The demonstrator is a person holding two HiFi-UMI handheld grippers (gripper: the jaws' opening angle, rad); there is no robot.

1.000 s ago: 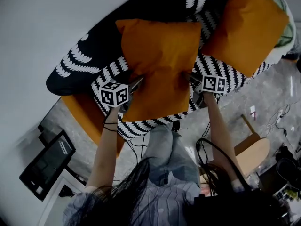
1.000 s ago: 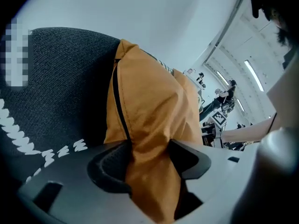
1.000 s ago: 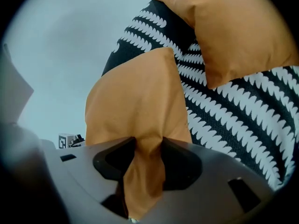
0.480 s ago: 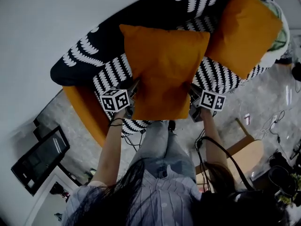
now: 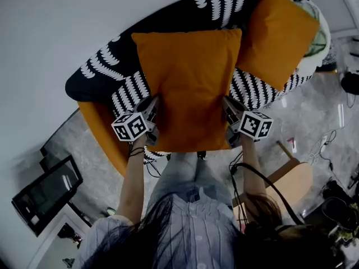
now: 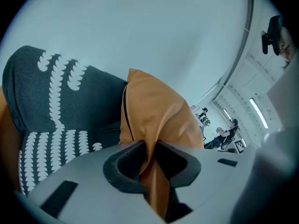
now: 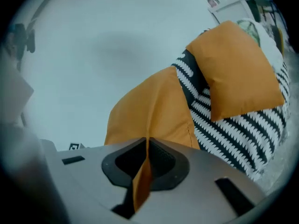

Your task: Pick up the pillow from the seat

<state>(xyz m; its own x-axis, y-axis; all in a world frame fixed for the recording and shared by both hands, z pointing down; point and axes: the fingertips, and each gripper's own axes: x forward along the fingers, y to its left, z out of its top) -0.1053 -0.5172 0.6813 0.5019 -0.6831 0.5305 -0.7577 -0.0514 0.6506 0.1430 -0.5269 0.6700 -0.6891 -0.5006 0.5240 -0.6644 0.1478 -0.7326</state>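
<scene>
Already the left gripper (image 5: 152,104), its jaws just closed, pinches the left edge of the orange pillow (image 5: 190,88). The right gripper (image 5: 229,108) has likewise just clenched on the right edge. The pillow hangs plump and square between them, seemingly clear of the patterned sofa seat (image 5: 120,83). Only carrying it away remains.

The pillow (image 5: 188,88) had a plain orange cloth cover, matt and smooth, which creased in soft folds. The second pillow (image 5: 277,35) was covered in the same cloth. The seat cover (image 5: 120,77) was a matt fabric, black with a white pattern; in the left gripper view its surface looked finely grained. The floor (image 5: 320,116) was hard and glossy, with a grey marbled look. The stool (image 5: 296,178) appeared to be pale, smooth-finished wood. The shirt (image 5: 190,228) was thin striped cloth. The jeans (image 5: 189,170) were denim.
</scene>
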